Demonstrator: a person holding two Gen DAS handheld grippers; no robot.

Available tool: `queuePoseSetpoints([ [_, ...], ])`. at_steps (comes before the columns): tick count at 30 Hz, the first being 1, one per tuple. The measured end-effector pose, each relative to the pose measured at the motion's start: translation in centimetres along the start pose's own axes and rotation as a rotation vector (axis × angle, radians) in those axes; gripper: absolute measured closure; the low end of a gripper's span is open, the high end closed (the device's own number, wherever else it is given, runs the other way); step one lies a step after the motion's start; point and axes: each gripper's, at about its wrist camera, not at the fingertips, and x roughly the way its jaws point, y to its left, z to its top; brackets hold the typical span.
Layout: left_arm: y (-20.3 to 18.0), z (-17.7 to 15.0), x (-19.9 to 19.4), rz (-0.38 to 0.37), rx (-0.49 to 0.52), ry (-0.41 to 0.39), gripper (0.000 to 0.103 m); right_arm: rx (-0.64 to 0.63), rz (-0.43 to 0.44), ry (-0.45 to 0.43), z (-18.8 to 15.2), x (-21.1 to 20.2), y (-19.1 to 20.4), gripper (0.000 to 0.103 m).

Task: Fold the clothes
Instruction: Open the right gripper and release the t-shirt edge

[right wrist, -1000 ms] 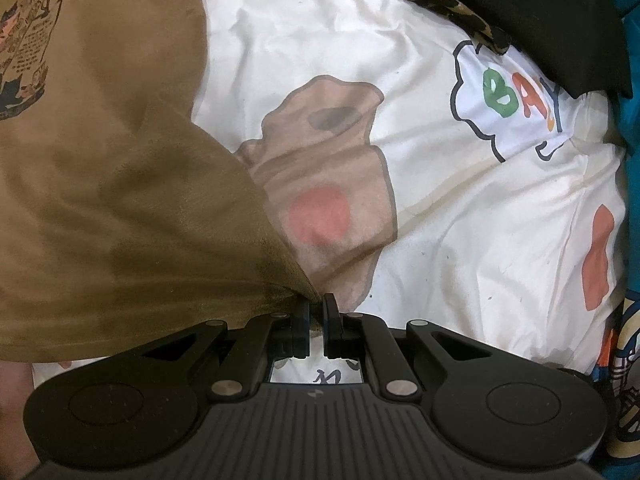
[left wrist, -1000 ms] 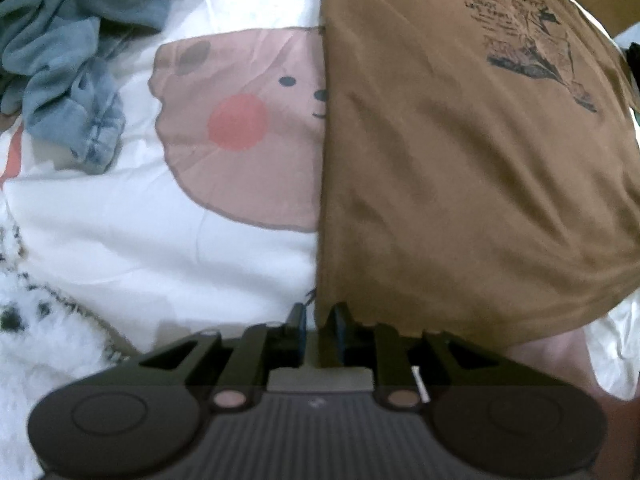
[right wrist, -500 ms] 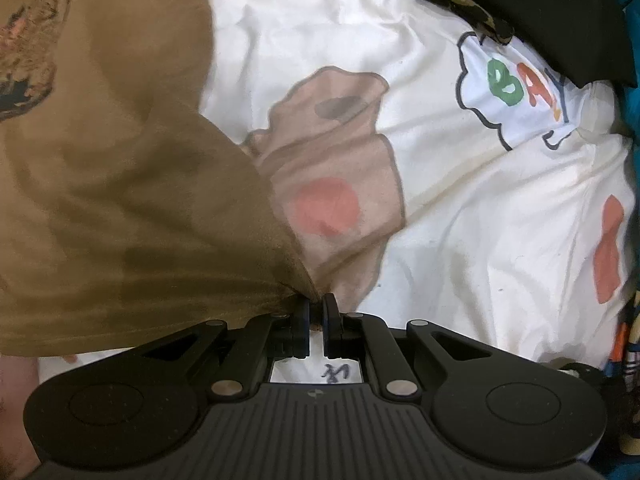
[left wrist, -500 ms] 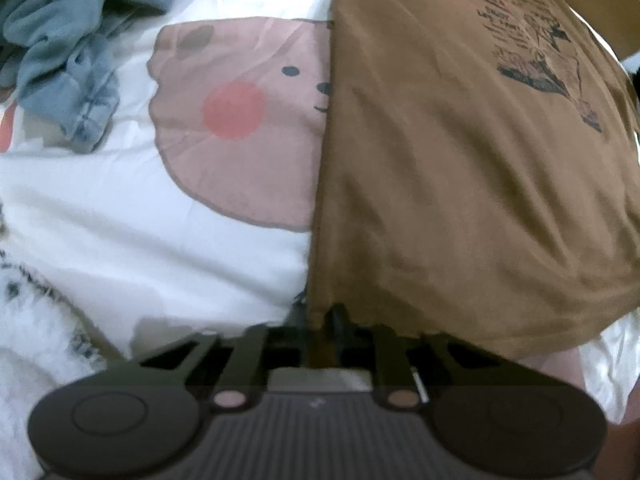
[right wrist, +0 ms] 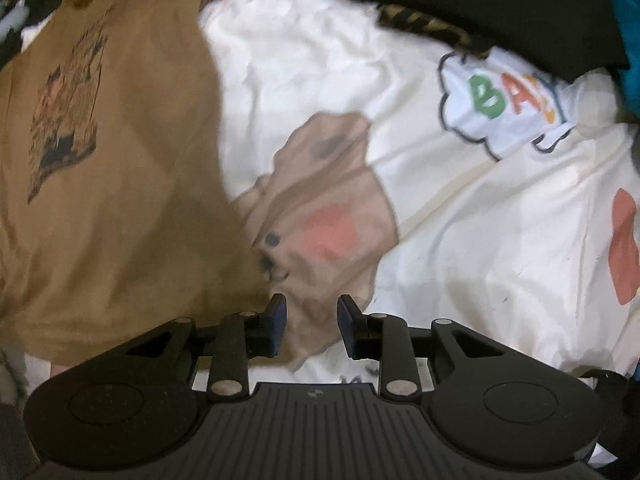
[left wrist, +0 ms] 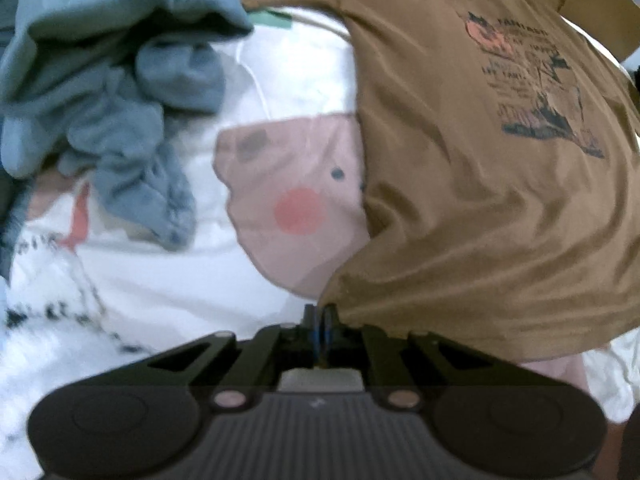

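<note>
The left gripper (left wrist: 319, 316) remains clamped on the lower corner of the brown T-shirt (left wrist: 480, 200), jaws pressed together on the fabric as before. In the left wrist view, more of the blue garment (left wrist: 112, 92) heaped at upper left now shows than a second ago, and the shirt's collar label has come into view. The shirt lies spread on the white cartoon bedsheet (left wrist: 160, 280), partly covering a printed pink bear face. The right gripper (right wrist: 311, 318), pinching the shirt's other lower corner half a second ago, now stands with jaws apart and nothing between them; that hem lies just left of its left finger. A black garment (right wrist: 480, 4) lies at upper right.
</note>
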Motion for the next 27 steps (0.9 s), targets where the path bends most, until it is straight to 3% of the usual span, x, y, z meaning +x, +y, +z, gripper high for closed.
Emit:
queuePoseSetpoints([
  [3,-0.4,1.1,-0.7,0.015,0.009,-0.008,0.1,-0.006,0.028,-0.023,-1.0,0.2,0.3,0.068],
  [9,-0.8,1.9,0.2,0.035,0.032,-0.002,0.1,-0.151,0.038,-0.002,-1.3,4.4,4.2,0.068],
  [15,-0.6,1.3,0.3,0.035,0.011,0.016,0.1,-0.166,0.05,0.02,-2.0,6.2,4.2,0.068],
  [24,-0.5,0.8,0.7,0.027,0.001,0.032,0.1,-0.212,0.05,-0.021,-2.8,7.4,5.1,0.068],
  [27,-0.6,0.5,0.8,0.024,-0.001,0.034,0.1,-0.209,0.048,-0.022,-2.9,7.2,5.2,0.076],
])
